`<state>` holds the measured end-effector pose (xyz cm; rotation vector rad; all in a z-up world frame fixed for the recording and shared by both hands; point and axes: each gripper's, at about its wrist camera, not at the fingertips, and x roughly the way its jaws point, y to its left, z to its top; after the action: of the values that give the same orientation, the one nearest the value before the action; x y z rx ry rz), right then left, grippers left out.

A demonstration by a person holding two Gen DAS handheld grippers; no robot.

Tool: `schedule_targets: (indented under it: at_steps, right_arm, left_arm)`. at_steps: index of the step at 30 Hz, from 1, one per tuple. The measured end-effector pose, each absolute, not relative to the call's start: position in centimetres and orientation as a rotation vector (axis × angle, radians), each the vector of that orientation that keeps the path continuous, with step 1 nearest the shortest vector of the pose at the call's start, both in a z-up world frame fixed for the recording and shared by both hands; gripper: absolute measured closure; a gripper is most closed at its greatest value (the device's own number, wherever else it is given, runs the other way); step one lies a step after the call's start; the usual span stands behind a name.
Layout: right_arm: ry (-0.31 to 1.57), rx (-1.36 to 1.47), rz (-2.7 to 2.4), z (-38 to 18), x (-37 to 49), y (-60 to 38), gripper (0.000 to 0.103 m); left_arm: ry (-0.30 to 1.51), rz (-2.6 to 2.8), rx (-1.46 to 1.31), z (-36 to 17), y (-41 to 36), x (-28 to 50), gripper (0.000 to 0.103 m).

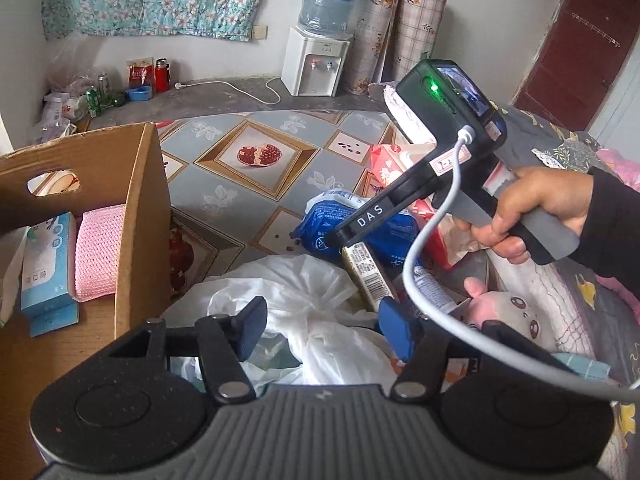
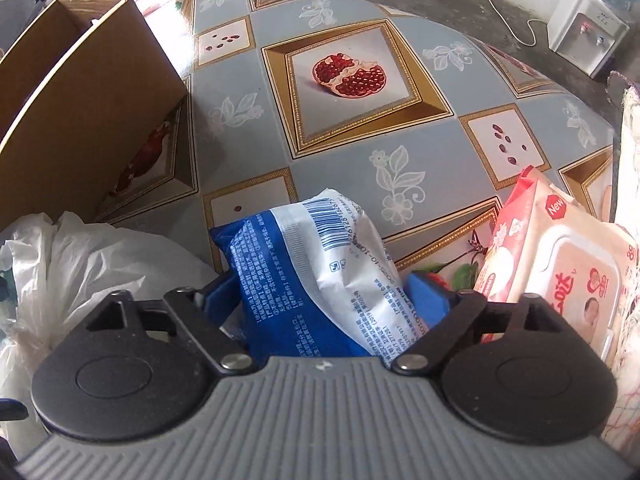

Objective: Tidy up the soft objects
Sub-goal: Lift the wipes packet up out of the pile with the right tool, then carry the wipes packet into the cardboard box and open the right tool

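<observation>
Right gripper [image 2: 320,304], fingers spread astride the blue-white soft pack [image 2: 316,276] lying on the counter [image 2: 360,160] but not visibly pinching it; left gripper [image 1: 324,330] spread over white plastic bag [image 1: 304,292]; pack likely light, squashy, slippery: grip mid-body.

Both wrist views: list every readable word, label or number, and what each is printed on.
"DAS": finger of the right hand-held gripper.
"New": pink wipes pack.
Blue-and-white packet: barcode and small print, unreadable.
Blue box in the cardboard box: characters blurred.
Water dispenser: label too small.
</observation>
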<state>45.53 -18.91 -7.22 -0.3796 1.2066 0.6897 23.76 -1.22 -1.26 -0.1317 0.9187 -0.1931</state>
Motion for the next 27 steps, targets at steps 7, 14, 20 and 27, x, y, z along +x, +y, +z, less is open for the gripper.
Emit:
schedule_targets:
  at_steps: [7,14,20,27]
  right_arm:
    - [1.168,-0.165,0.677,-5.6,46.1,-22.3,0.033]
    - [1.049,0.212,0.692,-0.8,45.0,-27.8,0.032]
    - [1.073,0.492,0.674,0.9,41.2,-30.3,0.032]
    - [1.108,0.578,0.69,2.9,36.2,-28.6,0.032]
  left_arm:
    - [0.864,-0.197,-0.161,-0.8,-0.6,23.3,0.039]
    - [0.773,-0.216,-0.183,0.3,-1.5,22.8,0.034]
    - [0.687,-0.291,-0.249,1.6,-3.8,23.0,0.022]
    - [0.679,-0.319,-0.314,2.4,-4.2,21.7,0.038]
